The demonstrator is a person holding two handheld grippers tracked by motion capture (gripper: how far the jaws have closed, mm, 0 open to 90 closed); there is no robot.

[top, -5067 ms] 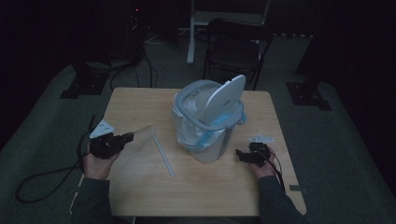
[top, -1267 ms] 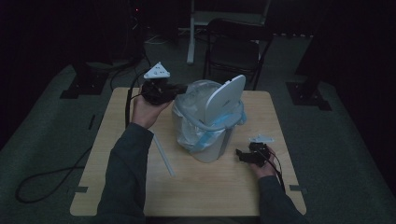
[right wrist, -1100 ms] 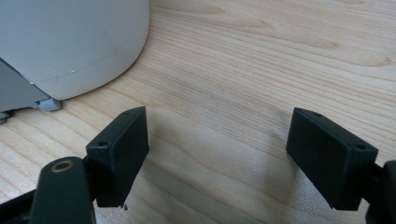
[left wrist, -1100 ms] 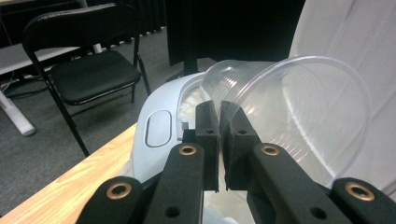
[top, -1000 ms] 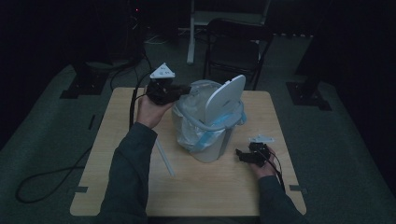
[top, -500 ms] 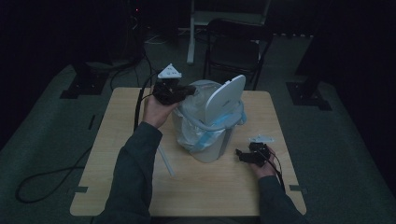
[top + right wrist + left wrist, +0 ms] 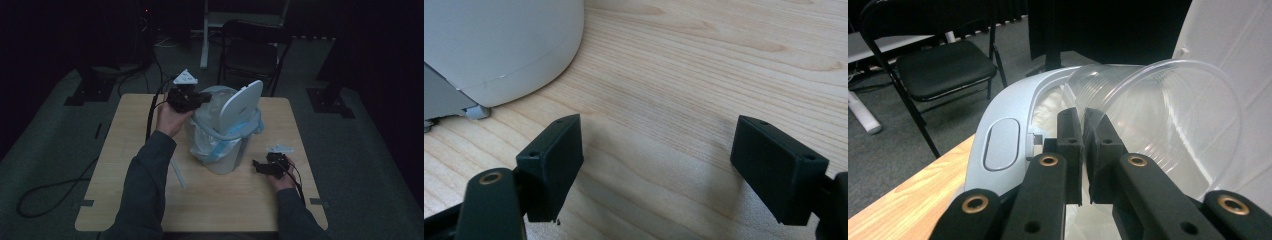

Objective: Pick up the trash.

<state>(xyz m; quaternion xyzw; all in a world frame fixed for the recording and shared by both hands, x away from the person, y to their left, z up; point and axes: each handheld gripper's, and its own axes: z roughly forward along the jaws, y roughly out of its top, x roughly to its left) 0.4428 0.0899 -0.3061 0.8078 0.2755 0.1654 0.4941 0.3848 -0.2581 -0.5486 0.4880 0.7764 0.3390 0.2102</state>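
My left gripper (image 7: 201, 98) is raised at the far left rim of a pale grey bin (image 7: 222, 155) lined with a white and blue bag. The bin's lid (image 7: 241, 102) stands open. In the left gripper view, the left gripper (image 7: 1082, 120) is shut on the wall of a clear plastic cup (image 7: 1173, 110). The cup lies on its side, mouth toward the camera, over the bin's rim (image 7: 1003, 145). My right gripper (image 7: 258, 165) rests on the table right of the bin, open, nothing between its jaws (image 7: 656, 150). The bin's base (image 7: 499, 45) shows close by.
A clear plastic strip (image 7: 178, 173) lies on the wooden table (image 7: 120, 165) left of the bin. A black folding chair (image 7: 252, 50) stands beyond the far edge. A cable (image 7: 50, 190) trails off the table's left side onto the floor.
The left gripper left the table's left side carrying the cup, rose to the bin, and over the last second edged right toward its opening. The right gripper stayed still.
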